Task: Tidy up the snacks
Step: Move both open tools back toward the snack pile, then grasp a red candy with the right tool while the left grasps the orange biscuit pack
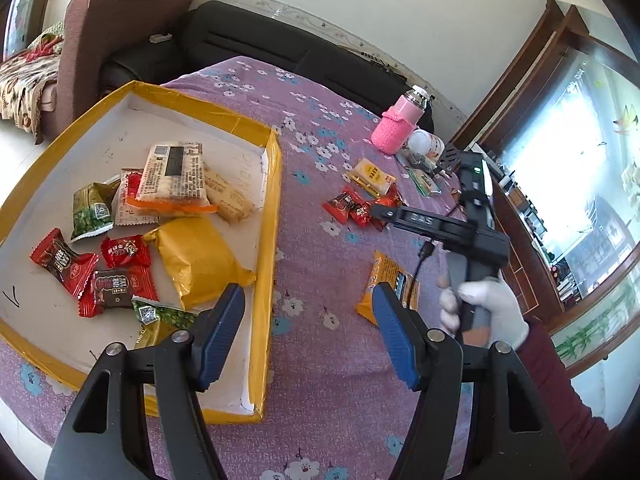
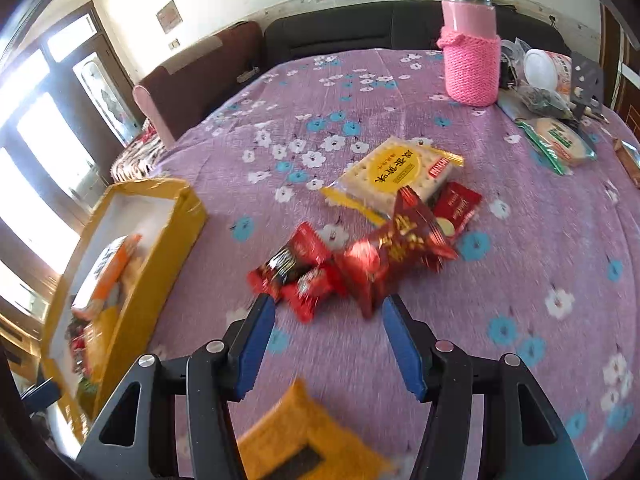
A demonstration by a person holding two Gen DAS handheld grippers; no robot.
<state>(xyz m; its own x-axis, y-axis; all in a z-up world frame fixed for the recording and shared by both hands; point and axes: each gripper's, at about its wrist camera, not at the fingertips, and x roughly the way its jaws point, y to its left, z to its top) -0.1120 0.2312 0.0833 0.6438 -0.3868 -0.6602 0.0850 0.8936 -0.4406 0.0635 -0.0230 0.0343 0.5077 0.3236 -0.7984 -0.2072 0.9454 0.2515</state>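
Covering table, purple floral cloth [image 2: 520,240], black sofa [image 2: 340,32] behind

White glove [image 1: 492,304], maroon sleeve [image 1: 560,384]; black gripper [image 1: 312,332], blue pads [image 1: 396,336].

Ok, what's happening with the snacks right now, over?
Left gripper open, empty, by the yellow box. Right gripper open, empty, nearing the red candy packets. Cracker pack behind them. Nothing blocking.

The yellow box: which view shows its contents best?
The left wrist view. It looks down into the yellow box, so the snack packets inside show clearly. The right wrist view catches the box only at its left edge, side-on and blurred.
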